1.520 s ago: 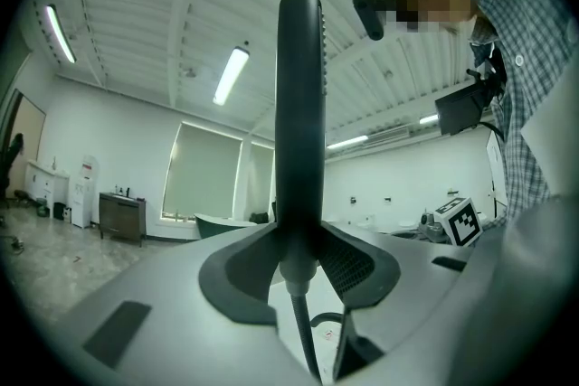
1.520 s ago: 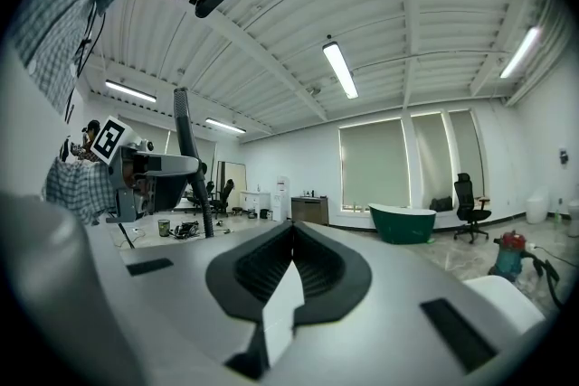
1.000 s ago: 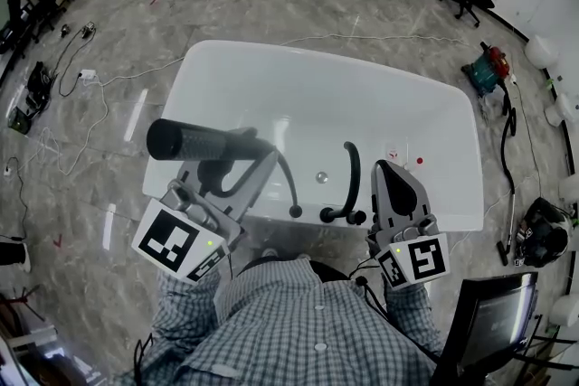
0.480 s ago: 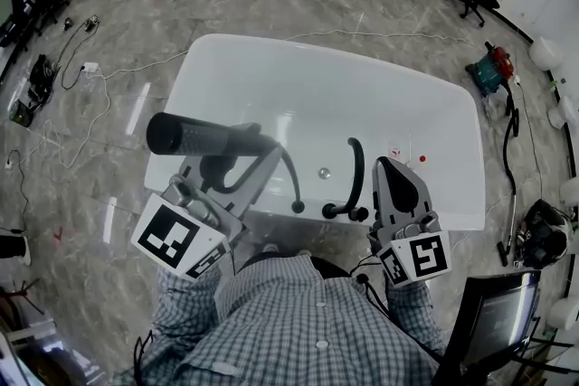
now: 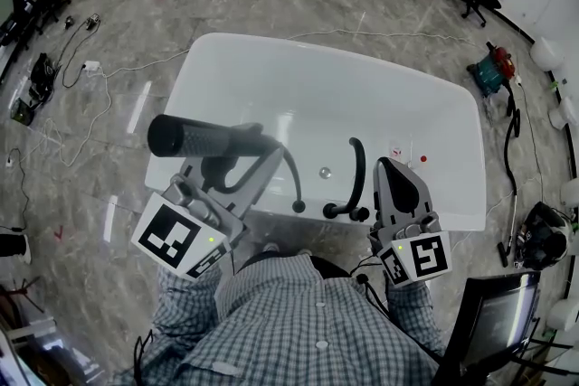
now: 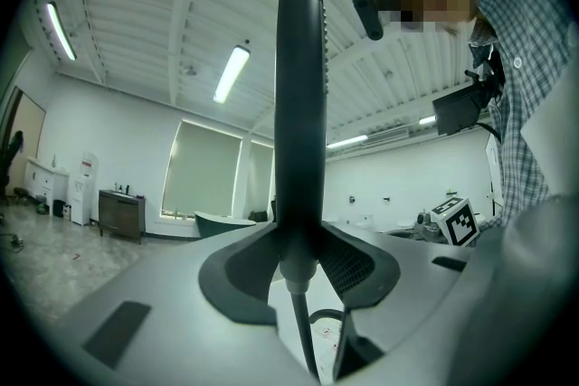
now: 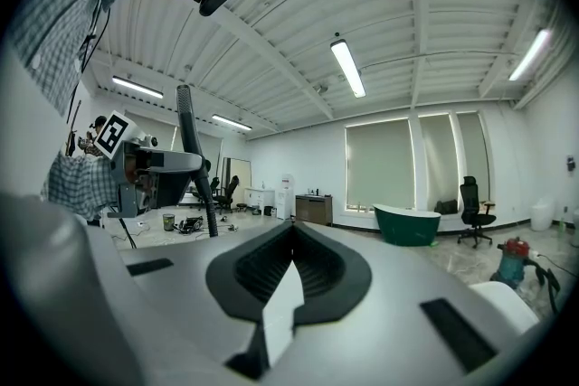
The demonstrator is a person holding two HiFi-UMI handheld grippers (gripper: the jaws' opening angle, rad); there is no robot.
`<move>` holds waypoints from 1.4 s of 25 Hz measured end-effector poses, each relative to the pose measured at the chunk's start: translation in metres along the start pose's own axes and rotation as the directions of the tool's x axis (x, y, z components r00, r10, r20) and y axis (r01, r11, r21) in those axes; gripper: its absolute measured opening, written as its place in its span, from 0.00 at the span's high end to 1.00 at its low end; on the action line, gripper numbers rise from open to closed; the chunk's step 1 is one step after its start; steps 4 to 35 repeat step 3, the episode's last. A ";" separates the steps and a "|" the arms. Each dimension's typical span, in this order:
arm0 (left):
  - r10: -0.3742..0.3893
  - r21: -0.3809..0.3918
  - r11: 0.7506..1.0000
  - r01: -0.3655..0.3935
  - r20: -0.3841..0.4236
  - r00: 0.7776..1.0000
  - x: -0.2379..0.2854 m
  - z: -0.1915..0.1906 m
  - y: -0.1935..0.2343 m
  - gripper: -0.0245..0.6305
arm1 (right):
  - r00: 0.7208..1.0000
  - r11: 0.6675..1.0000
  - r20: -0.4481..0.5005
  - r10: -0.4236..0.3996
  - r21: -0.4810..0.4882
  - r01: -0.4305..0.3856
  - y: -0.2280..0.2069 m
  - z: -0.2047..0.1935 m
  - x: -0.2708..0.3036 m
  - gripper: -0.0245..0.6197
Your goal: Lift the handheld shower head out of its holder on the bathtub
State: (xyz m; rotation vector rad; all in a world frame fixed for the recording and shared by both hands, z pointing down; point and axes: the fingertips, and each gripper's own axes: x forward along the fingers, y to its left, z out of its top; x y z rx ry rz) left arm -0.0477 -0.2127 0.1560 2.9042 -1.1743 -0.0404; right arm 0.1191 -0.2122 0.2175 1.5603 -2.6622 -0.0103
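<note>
Above the near rim of the one white bathtub (image 5: 226,57), your left tool (image 5: 244,160) is clamped on the single black shower head (image 5: 201,140). The head lies roughly level over the tub, clear of the rim, and its one hose (image 5: 292,183) curves down to the rim. Your right tool (image 5: 387,167), jaws together and holding nothing, hovers just beside the one black curved fitting (image 5: 355,178).
</note>
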 end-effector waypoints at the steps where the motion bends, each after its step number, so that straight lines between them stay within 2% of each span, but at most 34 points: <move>1: 0.000 -0.001 1.000 0.000 -0.001 1.000 0.000 0.000 0.000 0.75 | 1.000 1.000 -0.001 0.001 0.001 -0.001 0.000 0.000 0.000 0.94; 35: 0.000 -0.005 1.000 0.000 -0.004 1.000 -0.001 0.000 -0.001 0.75 | 1.000 1.000 -0.004 0.002 0.004 -0.002 0.001 0.000 -0.001 0.94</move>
